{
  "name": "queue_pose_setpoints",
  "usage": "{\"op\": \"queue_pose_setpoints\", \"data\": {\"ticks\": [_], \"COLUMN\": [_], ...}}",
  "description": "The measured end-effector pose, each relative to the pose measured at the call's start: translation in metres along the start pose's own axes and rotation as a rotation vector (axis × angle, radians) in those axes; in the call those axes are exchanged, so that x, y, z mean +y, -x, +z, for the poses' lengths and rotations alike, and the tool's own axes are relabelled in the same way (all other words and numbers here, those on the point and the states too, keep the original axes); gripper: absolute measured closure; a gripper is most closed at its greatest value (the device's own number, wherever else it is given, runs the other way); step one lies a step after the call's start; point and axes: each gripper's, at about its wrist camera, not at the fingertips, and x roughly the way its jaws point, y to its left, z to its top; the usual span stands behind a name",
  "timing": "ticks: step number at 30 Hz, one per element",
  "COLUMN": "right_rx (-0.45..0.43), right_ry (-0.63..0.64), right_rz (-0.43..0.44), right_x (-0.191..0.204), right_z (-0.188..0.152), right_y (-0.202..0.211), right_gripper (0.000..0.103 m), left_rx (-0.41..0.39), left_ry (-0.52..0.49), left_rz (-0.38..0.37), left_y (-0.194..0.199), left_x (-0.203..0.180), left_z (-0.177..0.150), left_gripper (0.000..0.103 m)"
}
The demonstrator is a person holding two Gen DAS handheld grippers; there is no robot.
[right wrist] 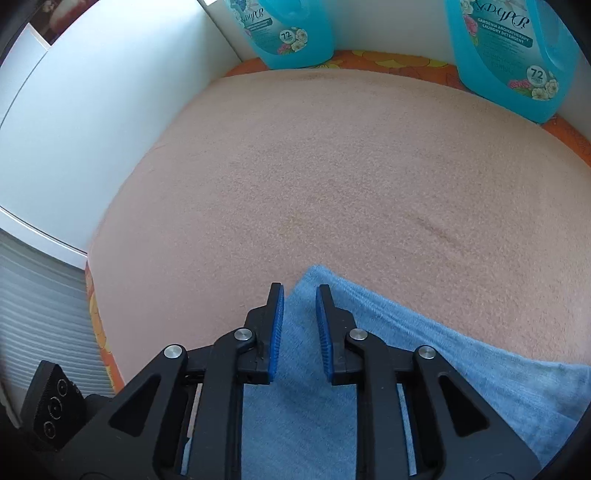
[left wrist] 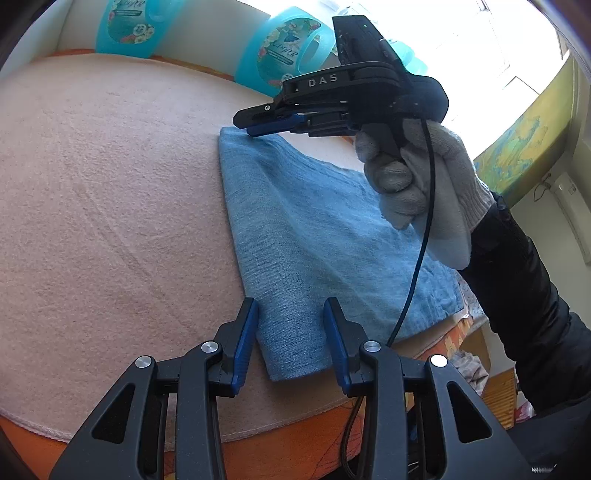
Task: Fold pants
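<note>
The light blue denim pants [left wrist: 314,229] lie folded into a flat rectangle on a pink blanket [left wrist: 92,184]. My left gripper [left wrist: 291,310] is open, its fingers straddling the near corner of the pants just above the cloth. In the left wrist view my right gripper [left wrist: 246,123], held by a gloved hand [left wrist: 413,177], hovers over the far corner. The right wrist view shows the right gripper [right wrist: 300,291] open, with the pants [right wrist: 295,406] flat beneath the gap and nothing pinched.
Two blue detergent bottles [right wrist: 288,29] [right wrist: 517,55] stand at the back against a white wall [right wrist: 92,110]. The pink blanket [right wrist: 332,166] stretches bare to the left of the pants. An orange patterned cover [left wrist: 295,435] shows at the near edge. A black cable [left wrist: 417,258] hangs from the right gripper.
</note>
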Motion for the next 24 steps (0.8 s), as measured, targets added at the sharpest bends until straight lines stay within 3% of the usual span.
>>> {"op": "queue_pose_setpoints", "data": {"ticks": [1, 9, 16, 19, 21, 24], "right_rx": [0.018, 0.158, 0.260, 0.263, 0.253, 0.232], "right_ry": [0.003, -0.003, 0.049, 0.103, 0.120, 0.114], "right_rz": [-0.002, -0.037, -0.188, -0.255, -0.284, -0.294], "right_x": [0.006, 0.048, 0.072, 0.084, 0.087, 0.086], "right_z": [-0.005, -0.034, -0.039, -0.045, -0.047, -0.052], "right_y": [0.003, -0.009, -0.041, -0.051, -0.051, -0.049], "right_gripper": [0.066, 0.066, 0.061, 0.059, 0.064, 0.080], "left_rx": [0.000, -0.001, -0.004, -0.013, -0.020, -0.023], "left_ry": [0.002, -0.009, 0.010, 0.022, 0.032, 0.034], "left_rz": [-0.002, 0.009, 0.009, 0.008, 0.008, 0.017], "left_y": [-0.001, 0.001, 0.001, 0.002, 0.003, 0.004], "left_x": [0.001, 0.000, 0.004, 0.006, 0.007, 0.007], "left_z": [0.001, 0.003, 0.004, 0.004, 0.004, 0.007], "left_gripper": [0.068, 0.068, 0.067, 0.067, 0.067, 0.067]}}
